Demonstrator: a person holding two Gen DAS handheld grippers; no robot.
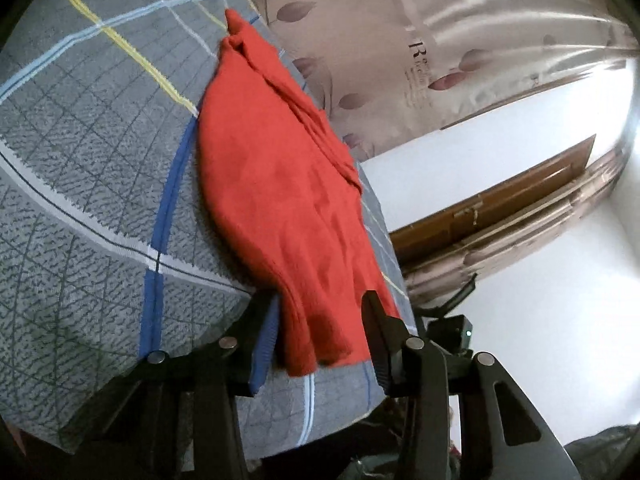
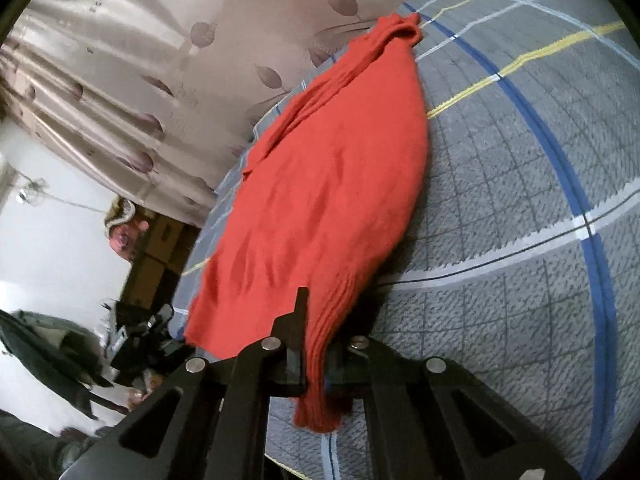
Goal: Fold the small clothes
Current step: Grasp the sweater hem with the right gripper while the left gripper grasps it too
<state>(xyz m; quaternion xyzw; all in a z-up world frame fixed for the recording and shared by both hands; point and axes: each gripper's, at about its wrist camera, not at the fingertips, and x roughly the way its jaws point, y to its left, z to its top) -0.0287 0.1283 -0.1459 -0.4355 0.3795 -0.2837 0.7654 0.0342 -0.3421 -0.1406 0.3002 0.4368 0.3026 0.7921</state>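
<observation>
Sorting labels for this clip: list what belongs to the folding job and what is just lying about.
Part of the job:
- red garment
- left gripper, jaws around its near edge
- right gripper, shut on its near edge
- plaid bed cover beneath it

Lying about:
- leaf-print curtain
- wooden door
- cardboard boxes

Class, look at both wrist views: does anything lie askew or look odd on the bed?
The red garment lies bunched and wrinkled along the edge of the plaid bedcover, its far end twisted into a knot-like lump rather than spread flat. Nothing looks spilled or damaged.
</observation>
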